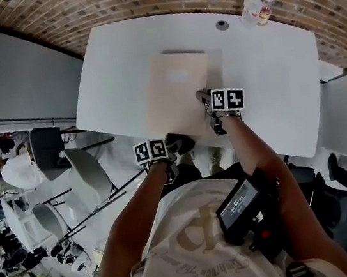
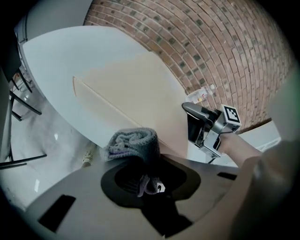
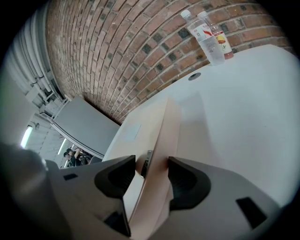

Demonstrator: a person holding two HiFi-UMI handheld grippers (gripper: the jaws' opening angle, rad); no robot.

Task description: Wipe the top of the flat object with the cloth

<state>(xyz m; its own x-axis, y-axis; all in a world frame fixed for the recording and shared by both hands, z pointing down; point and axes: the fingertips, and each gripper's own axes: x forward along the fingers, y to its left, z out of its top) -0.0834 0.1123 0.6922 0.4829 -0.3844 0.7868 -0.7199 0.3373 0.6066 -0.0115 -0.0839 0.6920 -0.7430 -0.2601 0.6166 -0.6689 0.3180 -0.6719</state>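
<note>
— Two things first: where is the flat object, and where is the cloth?

— The beige flat object (image 1: 179, 95) lies on the white table (image 1: 276, 87), a little toward 9 o'clock of the table's middle, its long side running from 12 to 6. A pale label (image 1: 177, 76) sits on its top, toward 12. The cloth (image 2: 132, 142) is a grey bundle, and it is in my left gripper (image 2: 140, 157), not on the object's top.

— How do your left jaws stand?

— Clenched on the cloth. A thick fold bulges out past the tips, and a small scrap hangs down between the jaws. In the head view that gripper sits at 6 o'clock of the flat object, right at the table's near edge, with the cloth just beside the object's near end. Whether they touch, I can't tell.

— And the right?

— My right gripper (image 3: 149, 171) is at about 4 o'clock of the flat object, on its right-hand edge. Those jaws stand wide apart, released, with that edge running up between them.

— What else is around?

— Two clear bottles (image 3: 209, 36) stand upright side by side at 1 o'clock of the flat object, by the table's far edge and well apart from it. A small round cap (image 3: 194, 76) is set in the tabletop between the object and the bottles. A brick wall (image 3: 117, 56) rises beyond the table at 12, and chairs (image 1: 85, 173) stand off the table at 8 o'clock.
</note>
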